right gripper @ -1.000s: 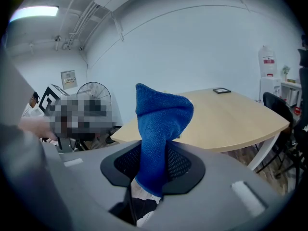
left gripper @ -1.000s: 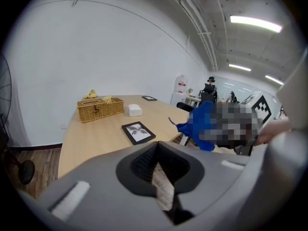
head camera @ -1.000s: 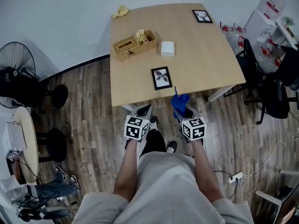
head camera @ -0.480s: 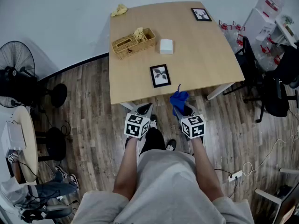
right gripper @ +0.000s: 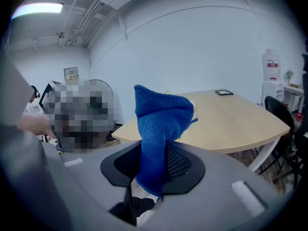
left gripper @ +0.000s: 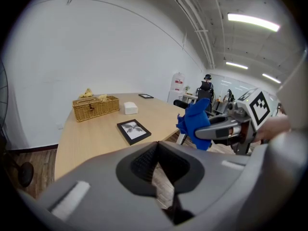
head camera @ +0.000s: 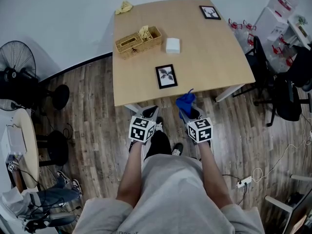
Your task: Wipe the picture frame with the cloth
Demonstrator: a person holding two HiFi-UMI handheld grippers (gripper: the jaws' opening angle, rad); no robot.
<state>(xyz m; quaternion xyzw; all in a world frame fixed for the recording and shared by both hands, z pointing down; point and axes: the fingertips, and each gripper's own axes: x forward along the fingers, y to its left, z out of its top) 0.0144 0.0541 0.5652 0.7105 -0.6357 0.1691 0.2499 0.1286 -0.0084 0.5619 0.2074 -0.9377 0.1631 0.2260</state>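
- Where the wooden floor reaches the left edge of the head view, a black fan [head camera: 17, 62] is seen, well apart from the table [head camera: 214, 57].
- At the table's far left corner a yellow rag [head camera: 125, 7] is found, and just in front of it a wicker basket [head camera: 138, 41] is set near the left edge.
- The left gripper [head camera: 150, 112] is held off the table, over the floor just in front of the near edge. In its own view its jaws are seen brought together at the tips, and nothing is gripped between them.
- The picture frame [head camera: 166, 76] is laid flat on the table close to the near edge, a little beyond the two grippers and roughly between them. It is touched by neither gripper. A leaf-like print is shown in it, and in the left gripper view the picture frame [left gripper: 134, 130] is seen ahead of the jaws.
- A small white box [head camera: 172, 45] is placed farther back, just right of the basket.
- The right gripper [head camera: 189, 112] is held beside the left one, at the table's near edge. Its jaws are closed on the blue cloth [head camera: 185, 102], which is seen in the right gripper view [right gripper: 161, 114] standing up bunched from between the pads.
- A second small frame [head camera: 208, 12] is laid flat at the far right corner.
- Black chairs [head camera: 287, 96] are seen on the floor to the right of the table.
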